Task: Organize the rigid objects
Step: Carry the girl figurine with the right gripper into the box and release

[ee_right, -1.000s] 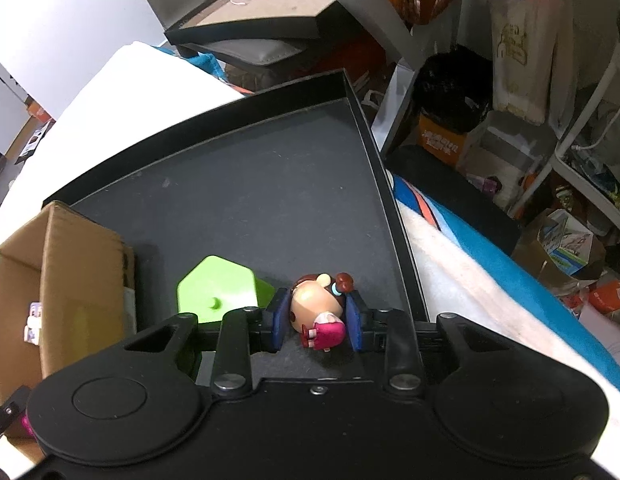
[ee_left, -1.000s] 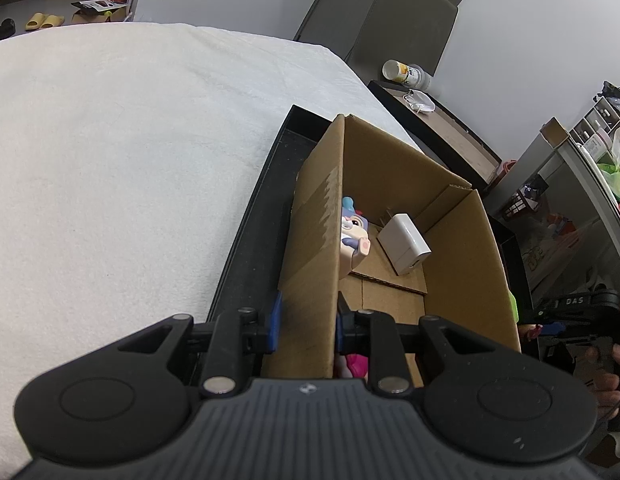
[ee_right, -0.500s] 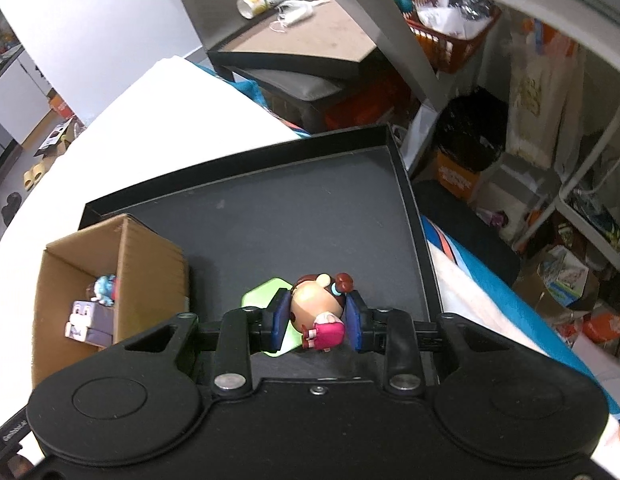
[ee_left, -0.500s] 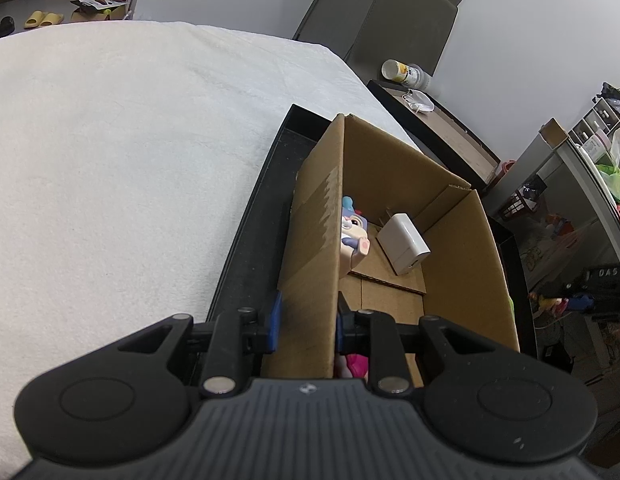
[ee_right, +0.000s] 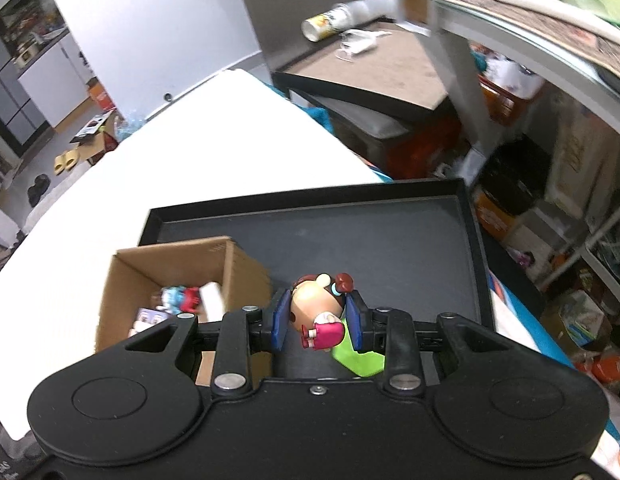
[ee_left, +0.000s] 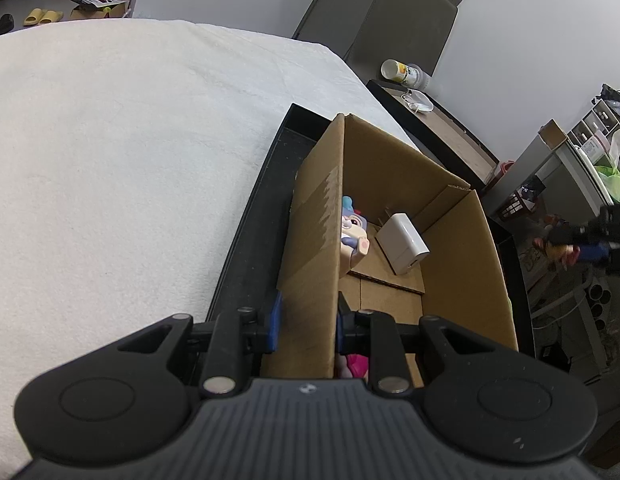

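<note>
My left gripper (ee_left: 306,320) is shut on the near left wall of an open cardboard box (ee_left: 317,248) that stands in a black tray (ee_left: 250,248). Inside the box lie a white charger (ee_left: 403,243), a blue-haired figurine (ee_left: 351,232) and something pink (ee_left: 355,365). My right gripper (ee_right: 317,322) is shut on a doll figurine (ee_right: 317,310) with brown hair and a pink dress, held in the air above the tray (ee_right: 349,240), right of the box (ee_right: 166,280). The right gripper with the doll also shows in the left wrist view (ee_left: 569,246).
A green block (ee_right: 355,356) lies on the tray under my right gripper. The tray sits on a white cloth-covered surface (ee_left: 110,160). A low table with a tipped cup (ee_right: 329,24), shelves and clutter stand to the right.
My right gripper has lifted the doll off the tray and carried it up and toward the box. My left gripper has kept its hold on the box wall.
</note>
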Demonstrator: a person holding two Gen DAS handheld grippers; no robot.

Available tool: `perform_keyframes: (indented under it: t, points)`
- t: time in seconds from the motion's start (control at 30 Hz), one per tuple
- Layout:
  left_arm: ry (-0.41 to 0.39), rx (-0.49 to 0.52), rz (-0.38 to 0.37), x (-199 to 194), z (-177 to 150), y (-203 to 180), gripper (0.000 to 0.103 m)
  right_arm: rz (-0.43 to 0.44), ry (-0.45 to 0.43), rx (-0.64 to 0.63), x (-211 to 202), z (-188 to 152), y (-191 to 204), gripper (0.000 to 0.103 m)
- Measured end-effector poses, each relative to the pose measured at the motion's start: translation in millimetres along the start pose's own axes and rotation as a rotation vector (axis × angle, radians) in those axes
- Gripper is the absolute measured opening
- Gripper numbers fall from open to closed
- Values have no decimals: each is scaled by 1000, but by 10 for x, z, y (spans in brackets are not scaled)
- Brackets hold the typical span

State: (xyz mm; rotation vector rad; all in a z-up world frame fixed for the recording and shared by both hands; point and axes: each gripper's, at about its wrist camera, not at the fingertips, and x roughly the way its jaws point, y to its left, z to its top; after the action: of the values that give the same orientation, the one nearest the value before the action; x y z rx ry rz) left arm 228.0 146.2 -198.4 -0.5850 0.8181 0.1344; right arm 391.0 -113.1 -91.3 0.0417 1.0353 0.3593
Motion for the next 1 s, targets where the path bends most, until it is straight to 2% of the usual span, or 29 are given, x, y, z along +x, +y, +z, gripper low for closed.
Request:
perform_keyframes:
  t: [0.6, 0.8, 1.0]
  points:
    - [4, -6, -8, -4, 7, 5, 24, 41, 4, -111, 170, 176, 738, 30]
    - [6, -8, -13, 11, 14, 11, 24, 22, 13, -146, 274, 158, 898, 30]
    - [8, -12, -18, 13, 17, 21, 24, -49, -6, -223, 338, 125, 1089, 30]
